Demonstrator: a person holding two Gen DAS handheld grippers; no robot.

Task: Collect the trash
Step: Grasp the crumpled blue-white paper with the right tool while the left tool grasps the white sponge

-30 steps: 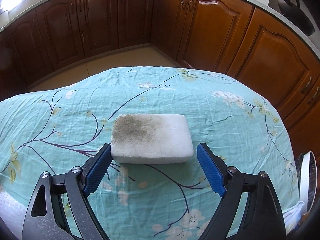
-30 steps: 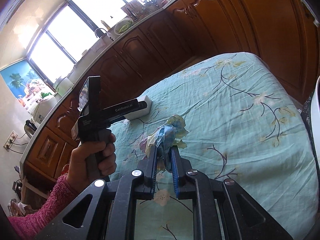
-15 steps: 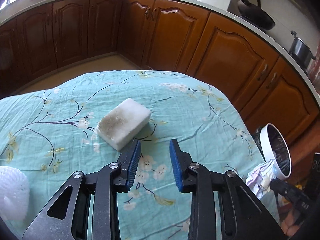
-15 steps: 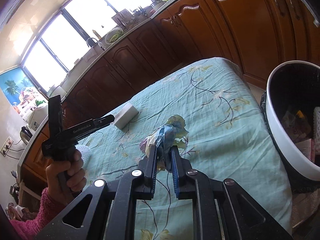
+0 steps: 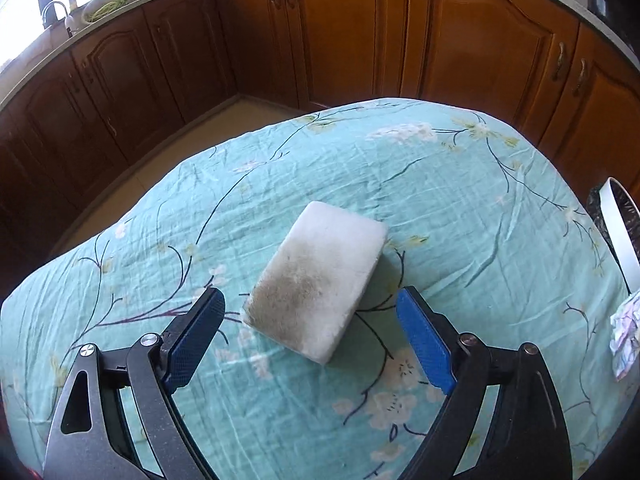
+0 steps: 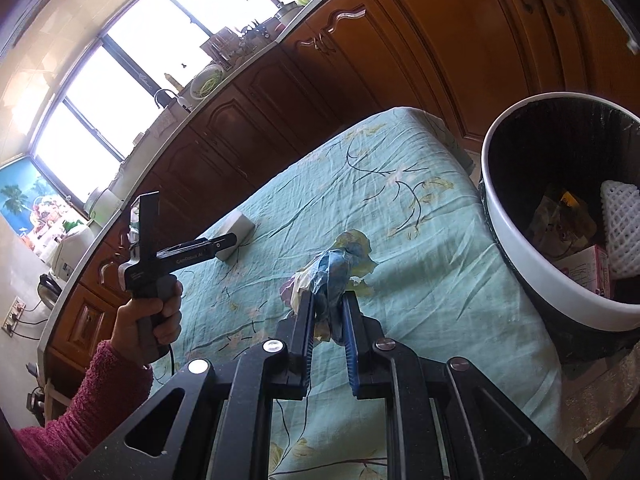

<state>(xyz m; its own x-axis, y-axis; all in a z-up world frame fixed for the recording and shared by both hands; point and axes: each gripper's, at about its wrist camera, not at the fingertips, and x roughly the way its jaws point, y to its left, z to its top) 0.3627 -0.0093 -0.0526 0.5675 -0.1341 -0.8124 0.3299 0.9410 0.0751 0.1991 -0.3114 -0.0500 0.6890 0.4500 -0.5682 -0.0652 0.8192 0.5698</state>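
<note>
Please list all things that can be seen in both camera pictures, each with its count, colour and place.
sponge: one, white with a grey-brown dirty patch, lying on the tablecloth between the open fingers of the left gripper.
crumpled wrapper: one, blue and pale, clamped in the right gripper above the tablecloth.
trash bin: one, white rim with black liner, beside the table edge; holds a white foam net and a pink box.
tablecloth: one, turquoise with flowers, covering the table.
cabinets: several doors, brown wood, behind the table.
left gripper: black, blue pads, open.
right gripper: black, shut on the wrapper.
hand: one, pink sleeve, holding the left gripper.
</note>
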